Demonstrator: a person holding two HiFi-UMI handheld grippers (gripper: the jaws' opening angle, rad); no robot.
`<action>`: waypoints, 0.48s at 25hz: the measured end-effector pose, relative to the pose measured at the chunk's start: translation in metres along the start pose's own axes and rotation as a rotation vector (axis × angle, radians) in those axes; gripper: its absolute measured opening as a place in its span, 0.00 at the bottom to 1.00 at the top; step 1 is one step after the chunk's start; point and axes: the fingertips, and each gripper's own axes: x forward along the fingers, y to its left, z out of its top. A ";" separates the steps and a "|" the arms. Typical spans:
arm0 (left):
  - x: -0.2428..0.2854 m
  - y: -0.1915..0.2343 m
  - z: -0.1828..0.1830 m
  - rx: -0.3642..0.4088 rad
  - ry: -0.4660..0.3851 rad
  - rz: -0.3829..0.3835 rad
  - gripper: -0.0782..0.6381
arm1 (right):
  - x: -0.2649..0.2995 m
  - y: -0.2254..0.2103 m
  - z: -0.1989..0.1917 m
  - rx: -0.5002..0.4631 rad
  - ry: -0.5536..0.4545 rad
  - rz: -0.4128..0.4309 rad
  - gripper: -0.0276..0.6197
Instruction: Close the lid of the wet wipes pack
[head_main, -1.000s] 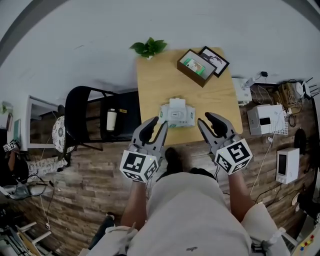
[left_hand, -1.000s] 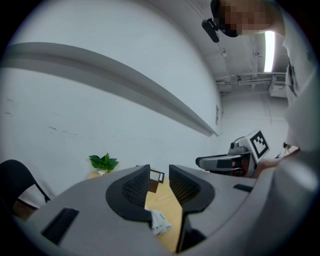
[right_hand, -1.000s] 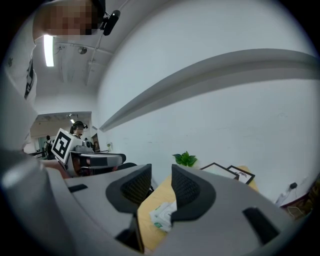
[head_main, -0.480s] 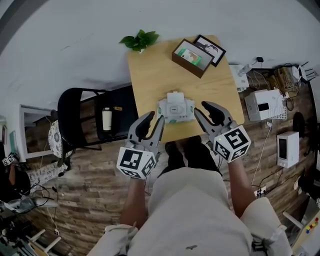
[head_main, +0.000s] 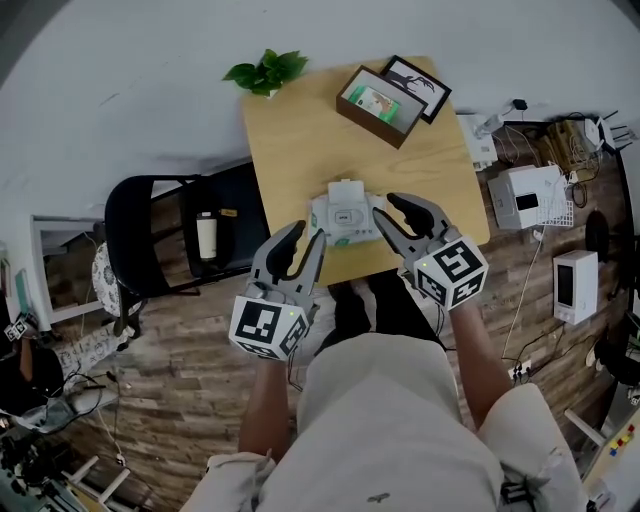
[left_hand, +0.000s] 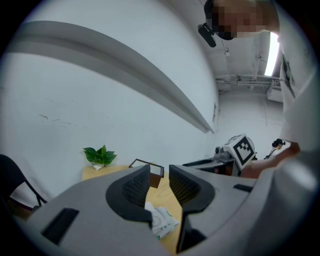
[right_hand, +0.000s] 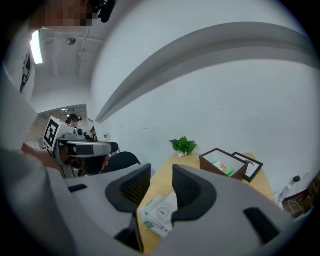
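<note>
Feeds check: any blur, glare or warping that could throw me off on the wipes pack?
Head view: sharp, evenly lit, fisheye with dark corners; the wet wipes pack reads clearly on the table. Left gripper view: the ceiling light blows out at upper right; the pack is slightly soft, low in frame. Right gripper view: the wall trim bows into an arc; no glare on the pack.

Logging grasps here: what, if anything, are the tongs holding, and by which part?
Nothing held: left tongs and right tongs stand open, empty, near the wet wipes pack.
</note>
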 end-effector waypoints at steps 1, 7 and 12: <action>0.002 0.002 -0.001 0.001 0.003 0.000 0.27 | 0.003 -0.002 -0.001 0.002 0.002 0.004 0.25; 0.013 0.008 -0.010 -0.014 0.024 0.010 0.27 | 0.021 -0.014 -0.019 0.019 0.041 0.029 0.25; 0.022 0.013 -0.021 -0.018 0.057 0.012 0.27 | 0.038 -0.025 -0.035 0.037 0.073 0.050 0.26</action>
